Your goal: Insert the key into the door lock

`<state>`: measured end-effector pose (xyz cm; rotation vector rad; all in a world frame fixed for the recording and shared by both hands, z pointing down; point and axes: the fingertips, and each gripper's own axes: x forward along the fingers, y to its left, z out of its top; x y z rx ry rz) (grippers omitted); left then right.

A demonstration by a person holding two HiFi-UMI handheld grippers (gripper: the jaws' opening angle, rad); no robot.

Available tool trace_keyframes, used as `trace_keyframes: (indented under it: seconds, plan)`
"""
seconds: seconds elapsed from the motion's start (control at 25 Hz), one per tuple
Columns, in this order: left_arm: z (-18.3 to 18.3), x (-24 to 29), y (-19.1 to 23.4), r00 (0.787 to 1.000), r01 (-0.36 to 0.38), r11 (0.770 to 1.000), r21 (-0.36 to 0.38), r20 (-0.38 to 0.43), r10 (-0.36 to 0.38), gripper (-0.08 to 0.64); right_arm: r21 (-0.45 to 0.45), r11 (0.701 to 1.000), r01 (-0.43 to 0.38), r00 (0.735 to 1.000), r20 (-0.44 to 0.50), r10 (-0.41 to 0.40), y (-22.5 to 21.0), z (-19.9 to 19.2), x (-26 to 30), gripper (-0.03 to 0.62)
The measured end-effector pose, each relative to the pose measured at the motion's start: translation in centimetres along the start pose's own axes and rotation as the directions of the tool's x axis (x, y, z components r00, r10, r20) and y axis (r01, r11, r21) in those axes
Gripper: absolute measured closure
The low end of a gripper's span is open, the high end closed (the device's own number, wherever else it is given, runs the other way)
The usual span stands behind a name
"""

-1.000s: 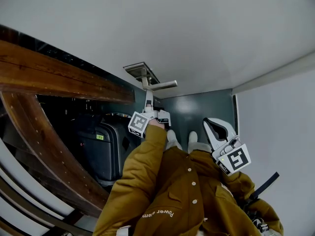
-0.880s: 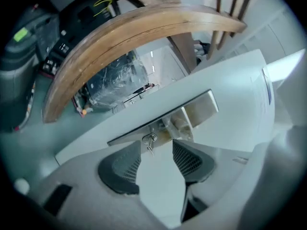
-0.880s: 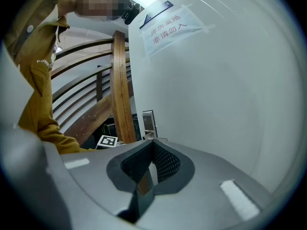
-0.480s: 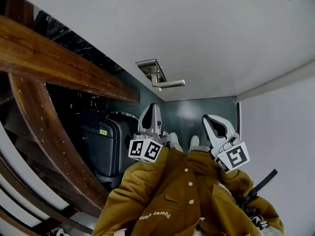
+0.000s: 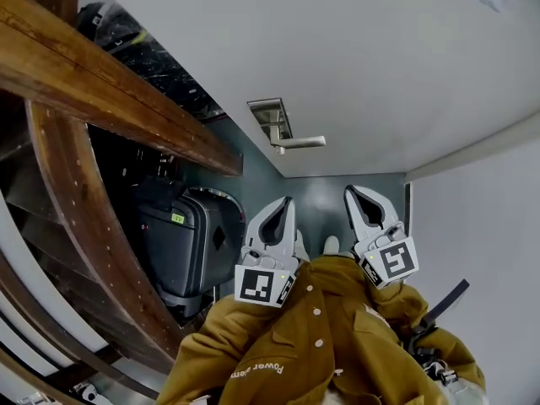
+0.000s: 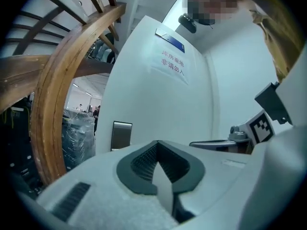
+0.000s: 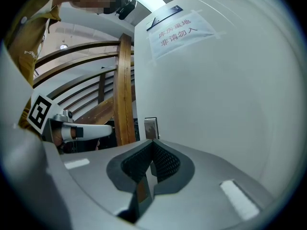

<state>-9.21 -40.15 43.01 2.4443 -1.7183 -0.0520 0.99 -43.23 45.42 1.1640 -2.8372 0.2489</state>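
Observation:
The steel lock plate (image 5: 272,115) with its lever handle (image 5: 300,143) sits on the pale door (image 5: 354,57). The plate shows again in the left gripper view (image 6: 121,135) and in the right gripper view (image 7: 150,127). My left gripper (image 5: 287,201) hangs below the handle, away from the door, shut with nothing between its pads (image 6: 157,145). My right gripper (image 5: 350,191) is level beside it, also shut (image 7: 152,145) and showing nothing in its grip. I see no key in any view.
A curved wooden stair railing (image 5: 110,91) runs along the left. A dark suitcase (image 5: 177,243) stands under it. A paper notice (image 6: 172,63) is taped high on the door. A white wall (image 5: 481,251) closes the right side. The person's mustard jacket (image 5: 321,344) fills the bottom.
My left gripper has drawn back from the door handle toward the person and rolled over. It now sits beside the right gripper. The right gripper has barely moved.

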Motion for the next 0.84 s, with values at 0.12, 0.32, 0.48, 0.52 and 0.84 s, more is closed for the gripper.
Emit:
trace_keyframes:
  seconds: [0.12,0.32,0.48,0.52,0.84]
  plan:
    - [-0.9,-0.4,-1.1,0.998,0.037,0.999,-0.008,-0.042,-0.037,0.561,0.001,1.0,-0.013,1.0,0.002,0.013,0.3,0.2,0.4,0.588]
    - [-0.8,-0.7,-0.8,0.998,0.034,0.999,-0.026,-0.045,-0.035,0.56,-0.004,1.0,-0.031,1.0,-0.001,0.031,0.9,0.5,0.6,0.588]
    - [-1.0,-0.9,-0.5,0.998,0.032,0.998,-0.048,-0.045,-0.034,0.56,-0.008,0.999,-0.032,0.999,-0.002,0.032,1.2,0.6,0.5,0.588]
    - [-1.0,-0.9,-0.5,0.998,0.034,0.998,-0.051,-0.047,-0.036,0.56,-0.01,0.999,-0.03,1.0,-0.004,0.03,1.2,0.6,0.5,0.588]
    - [-1.5,-1.0,-0.7,0.997,0.049,0.996,-0.068,-0.049,-0.052,0.56,-0.012,0.999,-0.031,0.999,-0.008,0.031,1.4,0.2,0.2,0.588]
